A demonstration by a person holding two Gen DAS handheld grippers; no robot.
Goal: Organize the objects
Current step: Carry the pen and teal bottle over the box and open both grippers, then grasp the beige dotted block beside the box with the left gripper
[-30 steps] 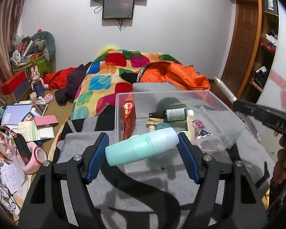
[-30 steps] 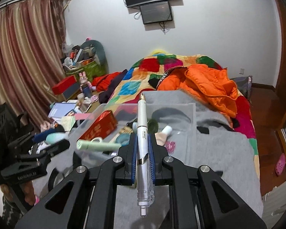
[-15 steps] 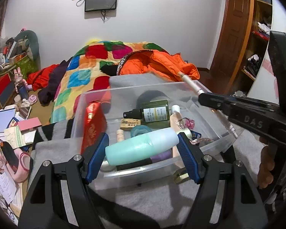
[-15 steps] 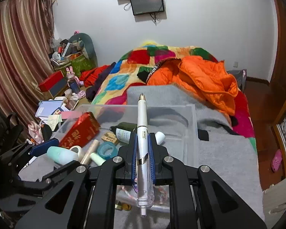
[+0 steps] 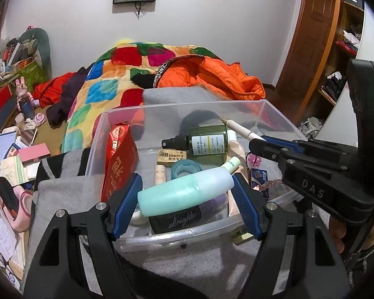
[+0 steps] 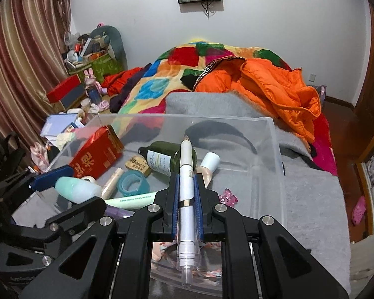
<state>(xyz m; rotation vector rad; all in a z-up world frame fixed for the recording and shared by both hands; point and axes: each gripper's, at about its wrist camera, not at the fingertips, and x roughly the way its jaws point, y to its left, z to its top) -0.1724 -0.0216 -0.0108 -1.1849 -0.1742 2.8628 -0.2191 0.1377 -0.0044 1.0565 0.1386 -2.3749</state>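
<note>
Both my grippers have come forward and down over the bin (image 5: 274,108) since a second ago; it now fills more of each view, and my pen tip, which was off to the right of it, now reaches in over its far right part.

My left gripper (image 5: 187,194) is clamped on the mint bottle (image 5: 184,191), which lies crosswise between the blue pads, its white cap end to the right, held above the near end of the bin. My right gripper (image 6: 186,194) is closed tight on the pen (image 6: 186,174), which runs lengthwise along the fingers with its tip pointing ahead over the bin's middle.

The bin is clear plastic and sits on a grey blanket (image 6: 311,199) on the bed. Inside it I see a red box (image 5: 119,159) leaning at the left wall, a green spray bottle (image 5: 207,142) lying on its side, an eraser (image 5: 173,155) beside it, a teal tape roll (image 5: 185,170), a black tube (image 5: 174,218) under my bottle, and a pink charm (image 6: 228,195) to the right.
</note>
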